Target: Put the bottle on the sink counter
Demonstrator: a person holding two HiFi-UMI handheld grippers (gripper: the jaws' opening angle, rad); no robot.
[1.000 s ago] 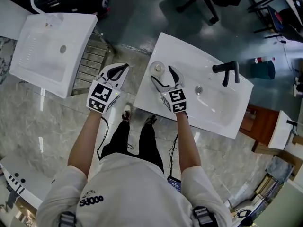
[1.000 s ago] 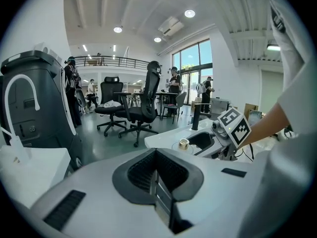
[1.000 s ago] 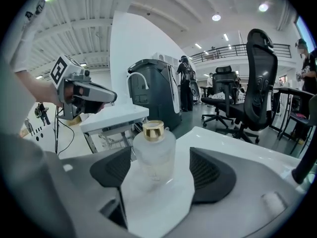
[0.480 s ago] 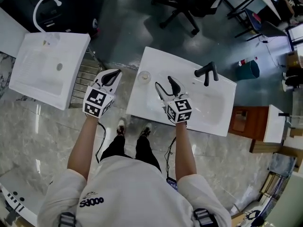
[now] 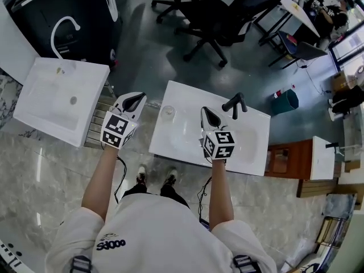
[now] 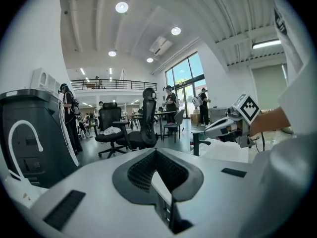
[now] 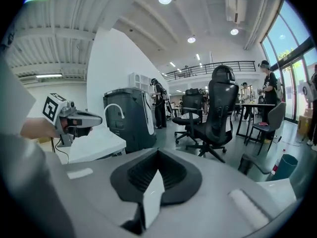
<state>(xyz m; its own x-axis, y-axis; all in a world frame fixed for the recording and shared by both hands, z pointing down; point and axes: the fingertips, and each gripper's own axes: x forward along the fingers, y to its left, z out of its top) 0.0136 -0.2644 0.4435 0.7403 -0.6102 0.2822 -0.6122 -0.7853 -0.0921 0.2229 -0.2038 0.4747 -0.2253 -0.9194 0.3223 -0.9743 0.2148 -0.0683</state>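
Observation:
A small clear bottle (image 5: 168, 112) stands upright on the near left corner of the white sink counter (image 5: 182, 95). My right gripper (image 5: 208, 116) hovers over the basin, to the right of the bottle and apart from it, shut with nothing in it. My left gripper (image 5: 133, 102) is held off the counter's left edge, above the floor, also shut and empty. The left gripper view shows its jaws (image 6: 156, 155) pressed together, with the right gripper (image 6: 233, 125) beyond. In the right gripper view the jaws (image 7: 157, 155) meet too. The bottle appears in neither gripper view.
A black faucet (image 5: 236, 103) rises at the back of the basin (image 5: 239, 138). A second white sink (image 5: 40, 104) with a white curved faucet (image 5: 61, 26) stands to the left. Office chairs (image 5: 210, 21) are beyond, and a wooden cabinet (image 5: 284, 159) is at the right.
My right gripper's jaws have gone from wide open beside the bottle to shut, and it has drawn away rightward over the basin. The bottle stays on the counter corner. The left gripper has barely moved.

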